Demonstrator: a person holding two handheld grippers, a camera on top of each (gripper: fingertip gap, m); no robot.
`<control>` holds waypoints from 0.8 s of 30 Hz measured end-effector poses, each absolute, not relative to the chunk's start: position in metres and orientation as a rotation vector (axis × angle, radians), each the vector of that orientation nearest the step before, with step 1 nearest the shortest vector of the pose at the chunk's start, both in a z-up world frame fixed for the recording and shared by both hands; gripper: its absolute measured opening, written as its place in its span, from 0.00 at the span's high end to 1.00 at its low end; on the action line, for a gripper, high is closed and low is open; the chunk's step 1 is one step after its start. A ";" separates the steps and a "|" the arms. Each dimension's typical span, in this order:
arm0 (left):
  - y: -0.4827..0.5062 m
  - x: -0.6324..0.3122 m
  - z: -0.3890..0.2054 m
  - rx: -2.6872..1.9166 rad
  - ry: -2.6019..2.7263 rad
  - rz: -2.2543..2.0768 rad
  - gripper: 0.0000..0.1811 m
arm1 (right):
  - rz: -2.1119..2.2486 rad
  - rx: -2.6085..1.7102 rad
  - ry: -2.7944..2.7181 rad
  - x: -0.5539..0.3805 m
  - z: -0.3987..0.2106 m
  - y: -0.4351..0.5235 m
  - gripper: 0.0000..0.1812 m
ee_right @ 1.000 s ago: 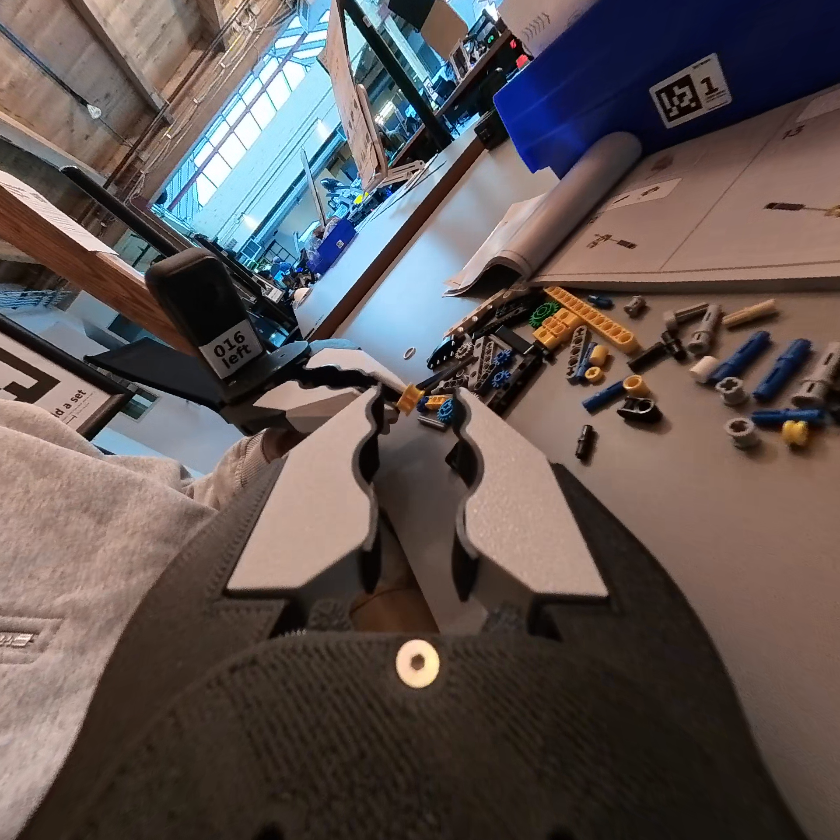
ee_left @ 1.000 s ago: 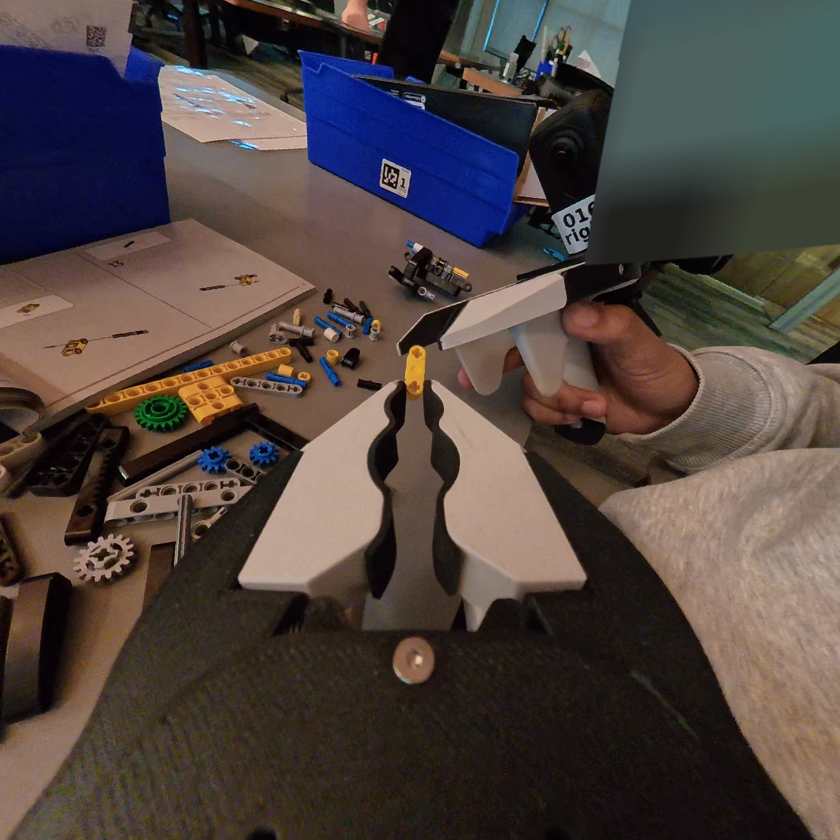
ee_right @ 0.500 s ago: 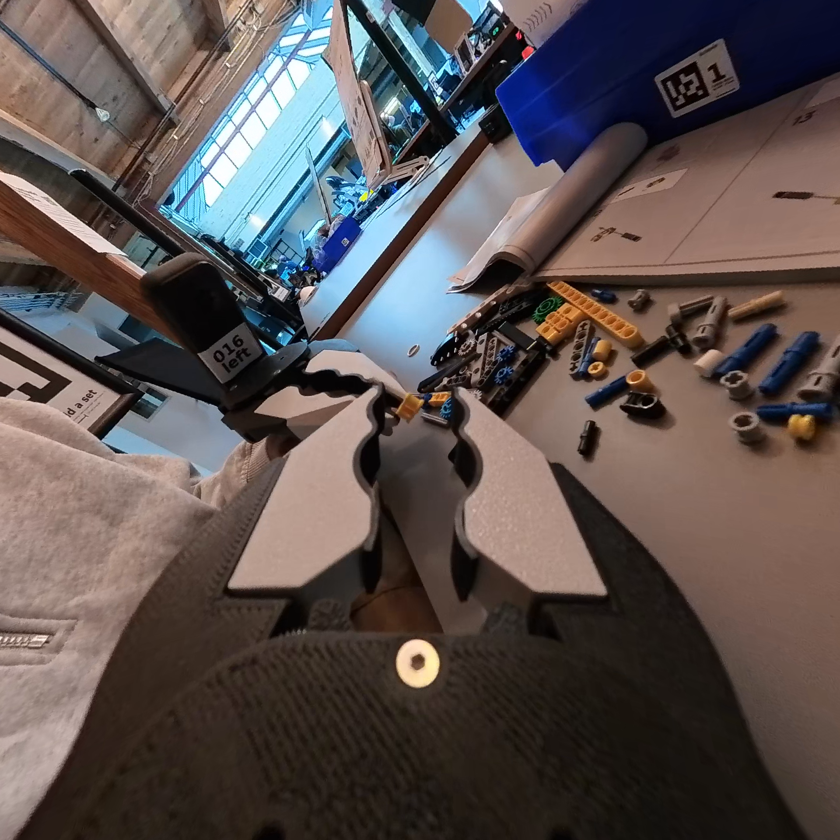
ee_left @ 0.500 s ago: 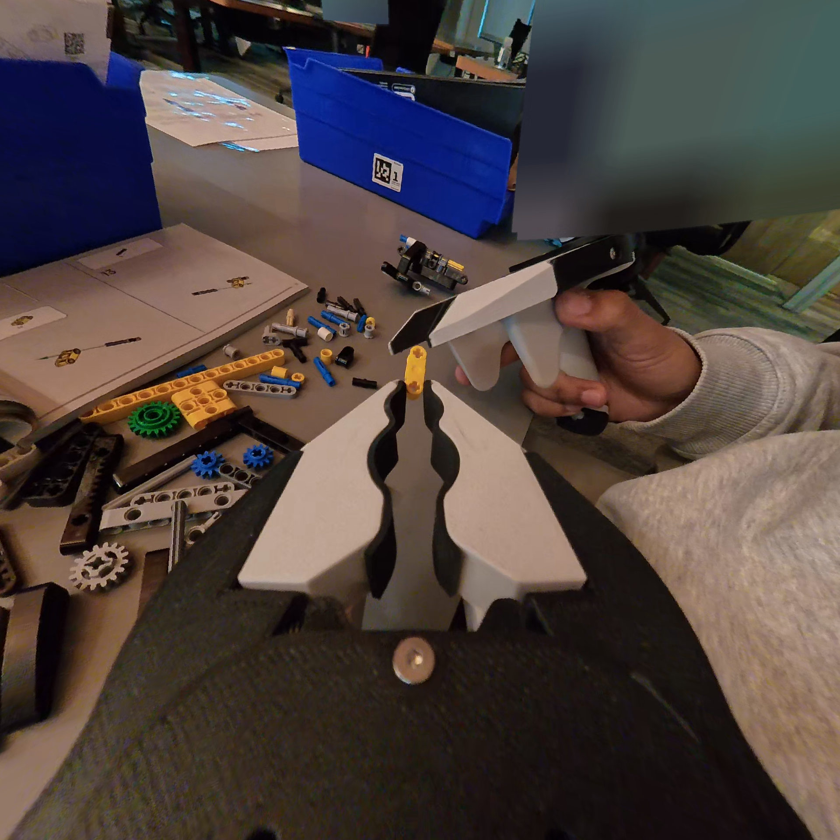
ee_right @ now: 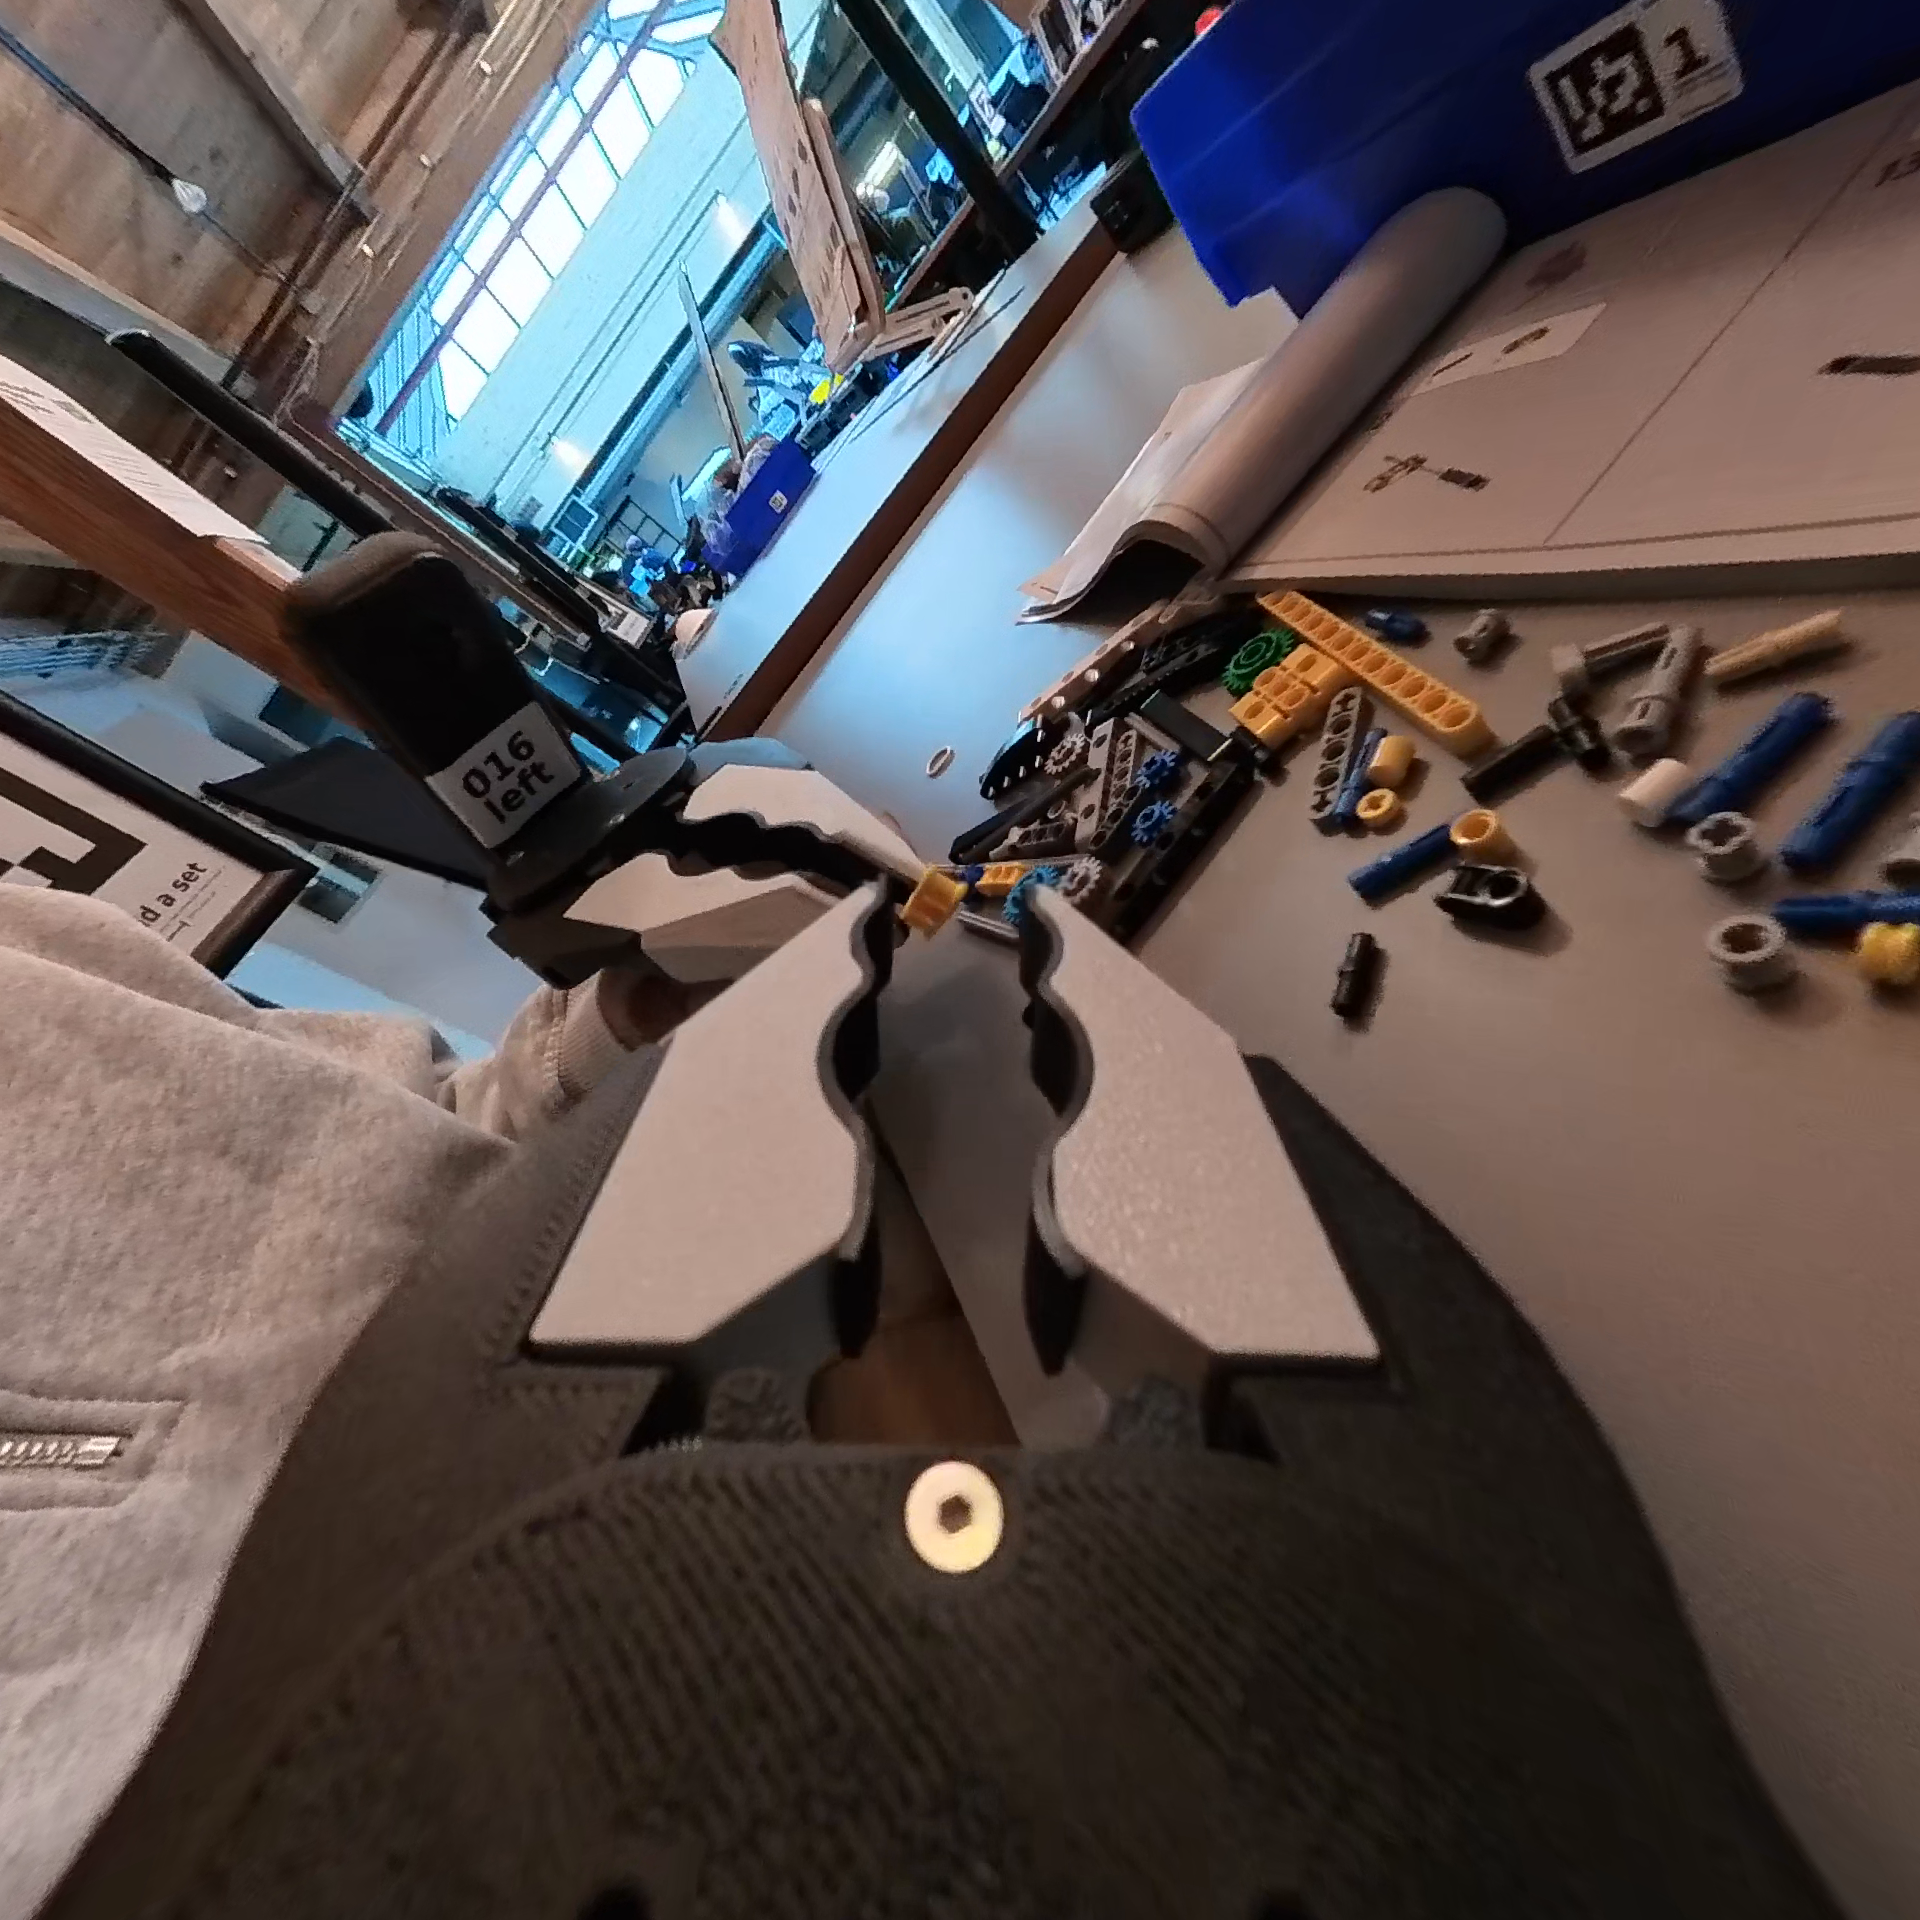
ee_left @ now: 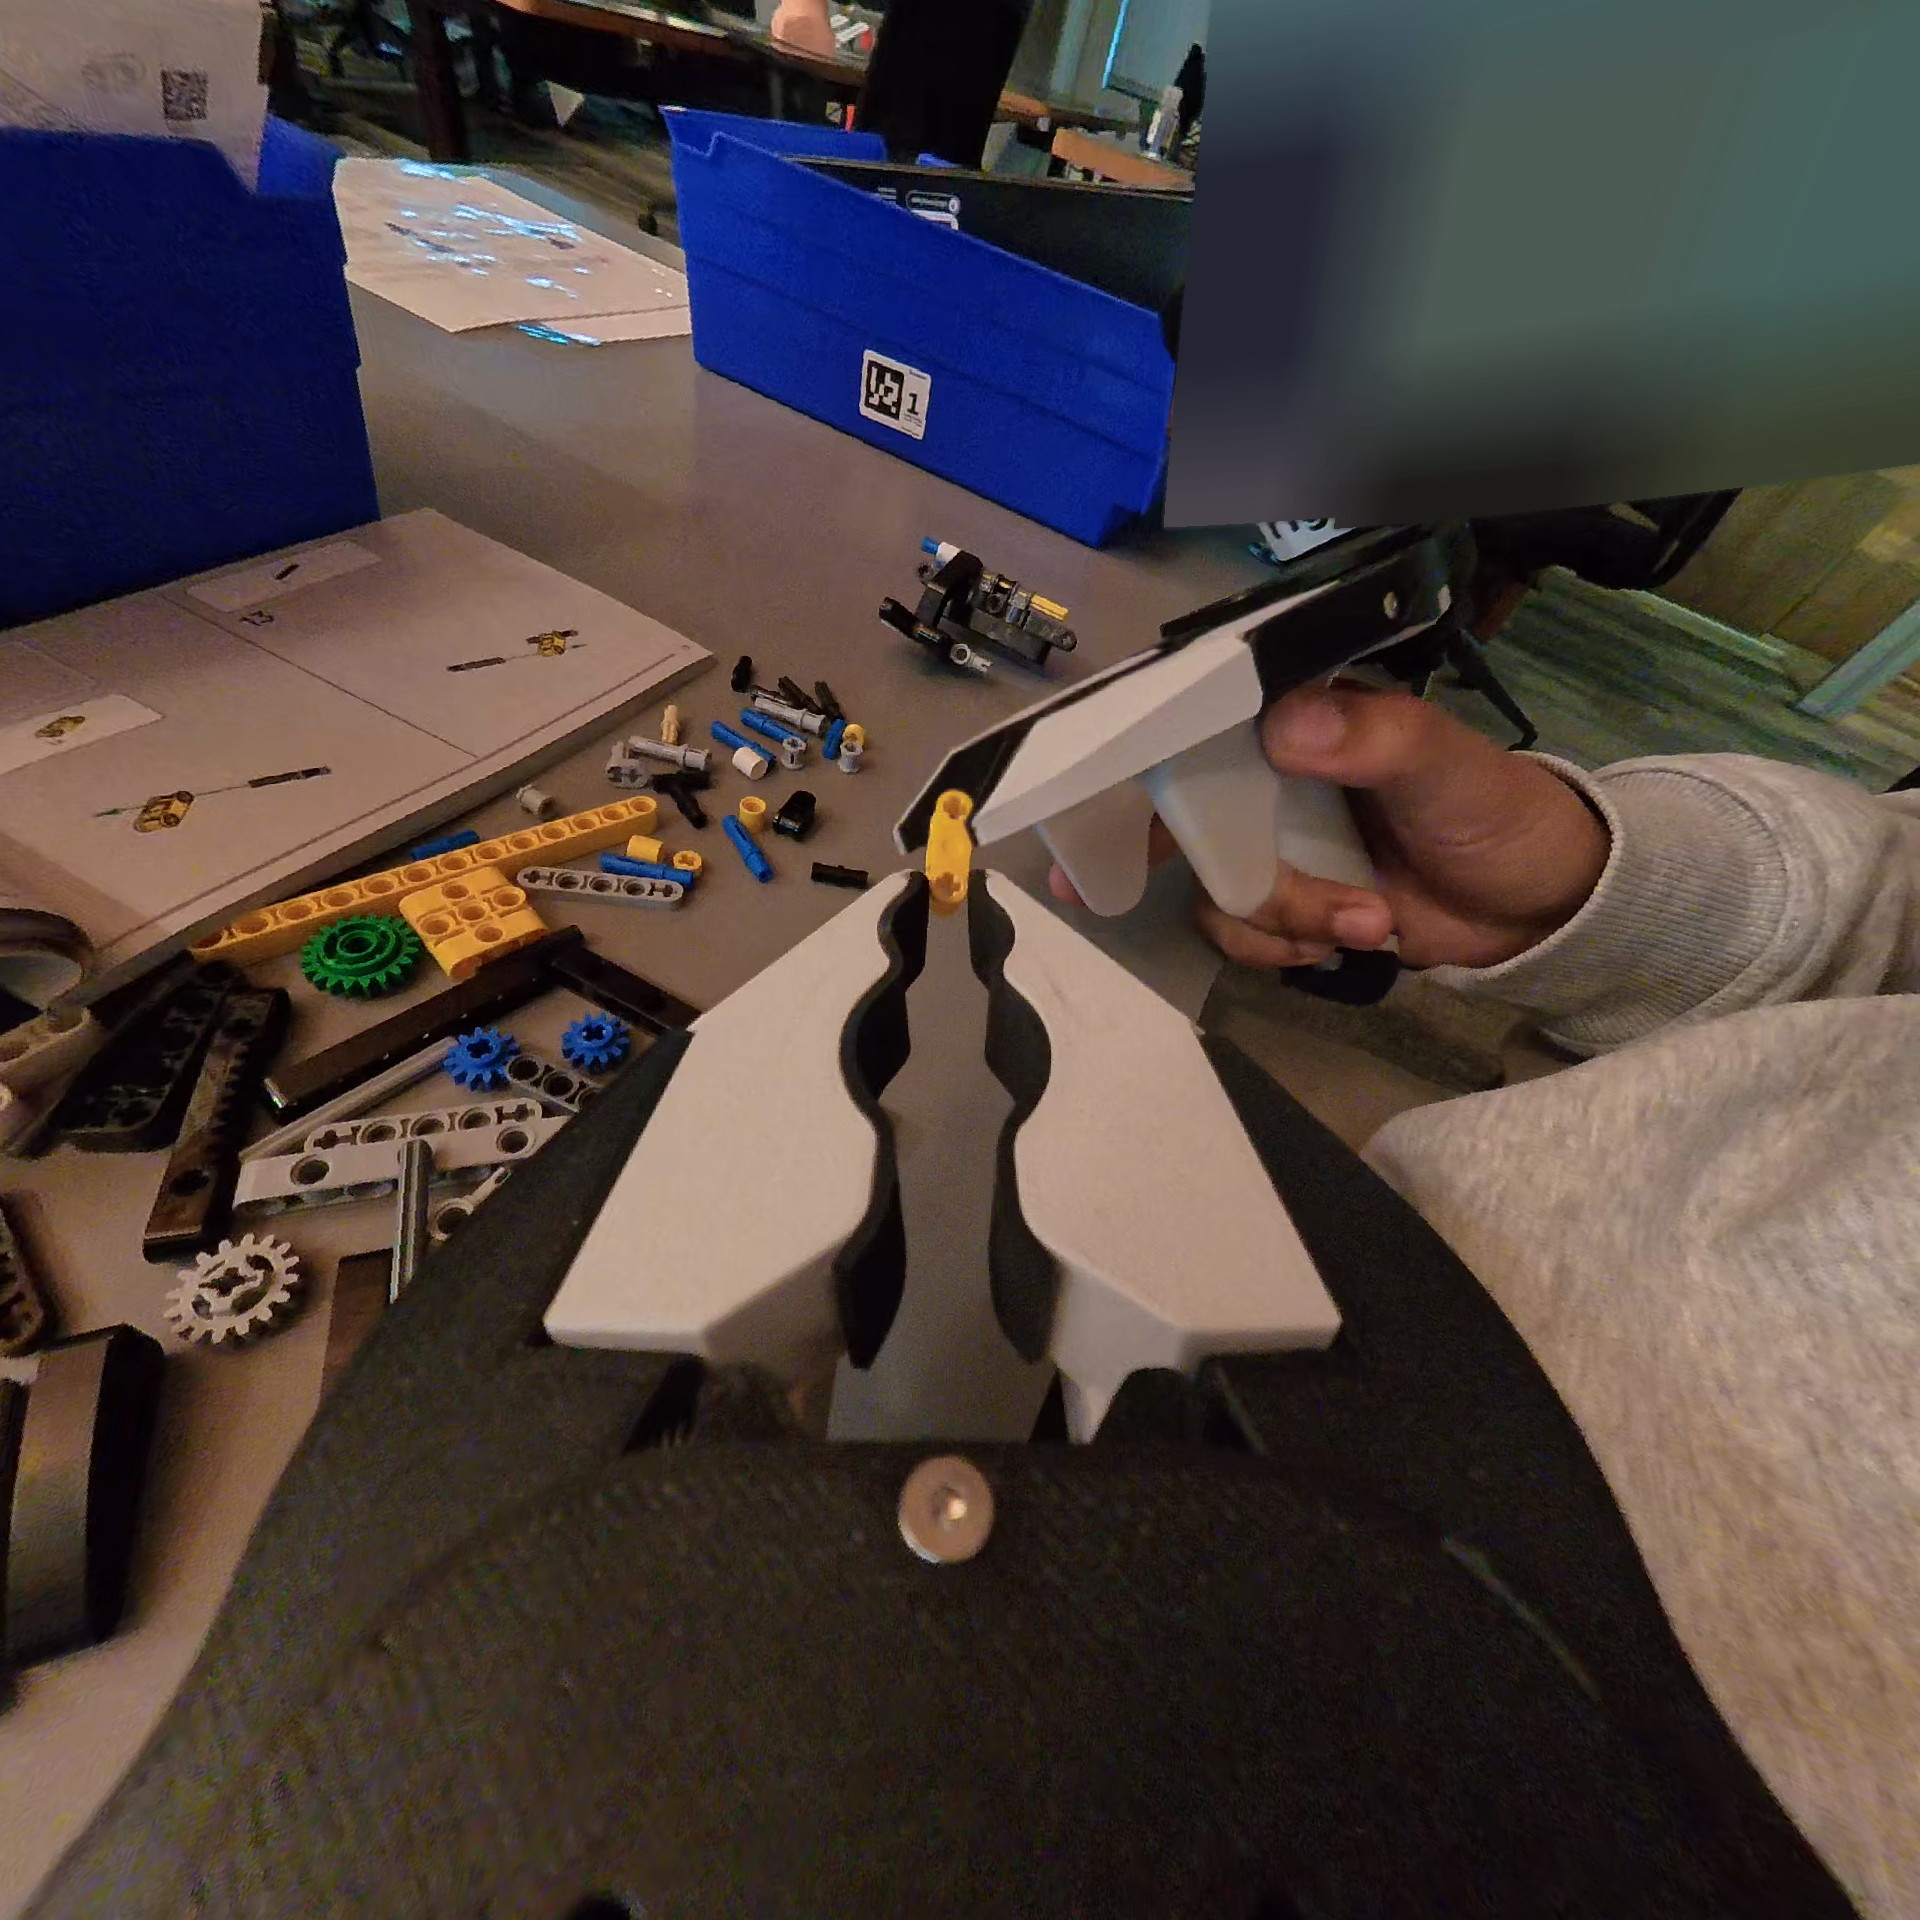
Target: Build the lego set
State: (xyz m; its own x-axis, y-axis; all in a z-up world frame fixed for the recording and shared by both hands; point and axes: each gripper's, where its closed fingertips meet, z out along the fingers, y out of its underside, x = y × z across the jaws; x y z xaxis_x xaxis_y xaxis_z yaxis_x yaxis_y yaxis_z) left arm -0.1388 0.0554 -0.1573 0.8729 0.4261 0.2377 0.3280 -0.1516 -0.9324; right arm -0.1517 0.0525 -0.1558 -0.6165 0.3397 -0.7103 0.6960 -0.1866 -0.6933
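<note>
My left gripper [ee_left: 945, 891] is shut on the lower end of a small yellow lego connector [ee_left: 948, 844] and holds it upright above the table. My right gripper [ee_left: 920, 821] comes in from the right, its tip against the connector's upper end. In the right wrist view the right gripper [ee_right: 961, 899] stands open, and the yellow connector [ee_right: 928, 899] sits between its fingertips, close to the left finger. The left gripper [ee_right: 894, 868] reaches in there from the left. A small black partial assembly [ee_left: 977, 615] lies farther back on the table.
Loose parts lie left of the grippers: a long yellow beam [ee_left: 436, 881], a green gear [ee_left: 358, 951], blue gears [ee_left: 480, 1058], a grey gear [ee_left: 234, 1288], blue pins [ee_left: 748, 844]. An open instruction booklet [ee_left: 312, 675] and two blue bins [ee_left: 935, 343] [ee_left: 156, 364] stand behind. The small black partial assembly [ee_left: 977, 615] is about 15 centimetres from my right fingertips.
The right gripper has dropped slightly, bringing its tip level with the yellow connector. The left gripper still holds the connector in the same place.
</note>
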 end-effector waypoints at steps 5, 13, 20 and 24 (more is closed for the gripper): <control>0.056 -0.139 -0.158 -1.761 -0.575 0.098 0.96 | -1.869 1.192 1.808 -0.149 -0.156 0.049 0.94; 0.055 -0.139 -0.151 -1.697 -0.593 0.037 0.96 | -1.954 1.143 1.757 -0.149 -0.143 0.052 0.96; 0.053 -0.133 -0.134 -1.534 -0.642 -0.243 0.89 | -2.058 1.062 1.713 -0.148 -0.127 0.056 0.97; 0.050 -0.128 -0.117 -1.361 -0.677 -0.544 0.85 | -2.079 0.953 1.686 -0.138 -0.118 0.050 0.97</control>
State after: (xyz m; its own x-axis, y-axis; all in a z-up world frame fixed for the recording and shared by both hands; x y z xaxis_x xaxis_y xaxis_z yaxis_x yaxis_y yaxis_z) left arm -0.1279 0.0500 -0.1167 0.6983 0.0321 0.7151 0.7053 0.1399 -0.6950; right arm -0.1378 0.0503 -0.1179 -0.7352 0.1729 -0.6555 0.6055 -0.2673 -0.7496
